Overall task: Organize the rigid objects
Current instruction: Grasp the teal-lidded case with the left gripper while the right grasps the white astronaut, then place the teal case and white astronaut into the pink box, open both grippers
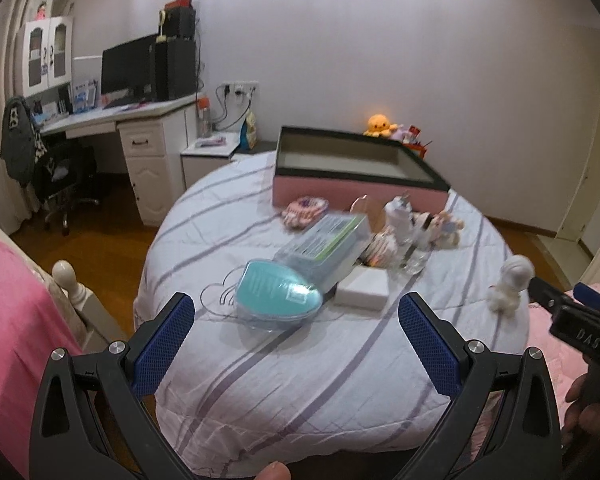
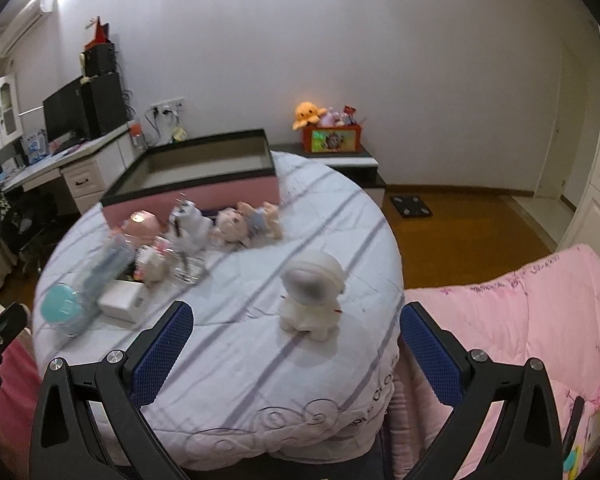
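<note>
Your left gripper (image 1: 296, 340) hangs with jaws wide and empty, the teal case (image 1: 278, 290) just ahead at twelve o'clock. Beyond it sits the pink storage box (image 1: 356, 192). Your right gripper (image 2: 296, 344) is also spread wide, the white astronaut figurine (image 2: 312, 292) upright at twelve o'clock, untouched.

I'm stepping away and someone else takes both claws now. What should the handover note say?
Left claw: open, holding nothing, facing the teal oval plastic case.
Right claw: open, holding nothing, the white astronaut figurine just ahead of it.
Things: case, clear rectangular plastic box, flat white box and small toys sit clustered on the striped quilt; the figurine stands apart.
Done: nothing visible inside the pink black-rimmed storage box.
Left: every item is yet to go into the box.
</note>
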{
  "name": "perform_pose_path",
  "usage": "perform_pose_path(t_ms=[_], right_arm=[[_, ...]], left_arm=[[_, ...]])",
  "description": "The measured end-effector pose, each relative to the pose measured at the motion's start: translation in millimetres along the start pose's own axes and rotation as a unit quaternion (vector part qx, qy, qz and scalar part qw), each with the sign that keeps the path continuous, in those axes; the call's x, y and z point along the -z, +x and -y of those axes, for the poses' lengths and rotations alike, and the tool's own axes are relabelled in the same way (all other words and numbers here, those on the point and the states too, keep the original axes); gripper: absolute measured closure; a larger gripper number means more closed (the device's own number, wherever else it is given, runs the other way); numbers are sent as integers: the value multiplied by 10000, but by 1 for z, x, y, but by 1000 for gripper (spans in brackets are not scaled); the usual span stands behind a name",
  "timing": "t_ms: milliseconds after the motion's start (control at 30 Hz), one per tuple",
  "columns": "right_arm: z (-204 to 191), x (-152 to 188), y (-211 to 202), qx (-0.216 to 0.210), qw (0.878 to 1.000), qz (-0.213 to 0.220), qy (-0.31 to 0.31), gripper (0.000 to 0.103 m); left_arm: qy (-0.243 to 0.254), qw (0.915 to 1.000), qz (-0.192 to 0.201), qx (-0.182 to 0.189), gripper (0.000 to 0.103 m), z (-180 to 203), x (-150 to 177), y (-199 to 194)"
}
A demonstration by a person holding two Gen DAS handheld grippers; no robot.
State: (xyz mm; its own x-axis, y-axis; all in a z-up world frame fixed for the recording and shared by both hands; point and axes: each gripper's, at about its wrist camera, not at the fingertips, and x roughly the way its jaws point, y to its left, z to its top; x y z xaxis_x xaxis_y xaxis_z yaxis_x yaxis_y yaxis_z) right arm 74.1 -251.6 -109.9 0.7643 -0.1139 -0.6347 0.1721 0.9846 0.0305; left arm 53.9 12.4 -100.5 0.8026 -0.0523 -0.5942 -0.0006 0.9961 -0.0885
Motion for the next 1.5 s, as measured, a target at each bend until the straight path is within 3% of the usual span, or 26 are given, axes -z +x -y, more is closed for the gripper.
perform_pose_path(t_ms=[433,733,900,967,1033,1067,1500], right_arm=[[3,4,59,56,9993,-361,-33,0],[2,2,92,-48,9987,-500,-75,0],[-4,4,106,-61,9979,-594,-269,19],[-6,5,104,-139,9978,-538,-364,30],[-7,5,100,-218,9976,-521,-411,47],[-7,4,100,-296,9973,-541,-406,50],[-22,1,79,-835,9943,-496,-435,50]], left_arm=[[-283,9984,-465,-155,0,-25,19,55],[87,9977,-634,-209,0,-19,8,94],[234,9963,-802,-190,1,-16,11,112],[228,9971,-724,-66,10,-16,11,109],[173,9974,-693,27,26,-19,9,106],[141,9975,-686,78,31,-21,8,105],[31,9987,-508,98,31,-31,5,72]])
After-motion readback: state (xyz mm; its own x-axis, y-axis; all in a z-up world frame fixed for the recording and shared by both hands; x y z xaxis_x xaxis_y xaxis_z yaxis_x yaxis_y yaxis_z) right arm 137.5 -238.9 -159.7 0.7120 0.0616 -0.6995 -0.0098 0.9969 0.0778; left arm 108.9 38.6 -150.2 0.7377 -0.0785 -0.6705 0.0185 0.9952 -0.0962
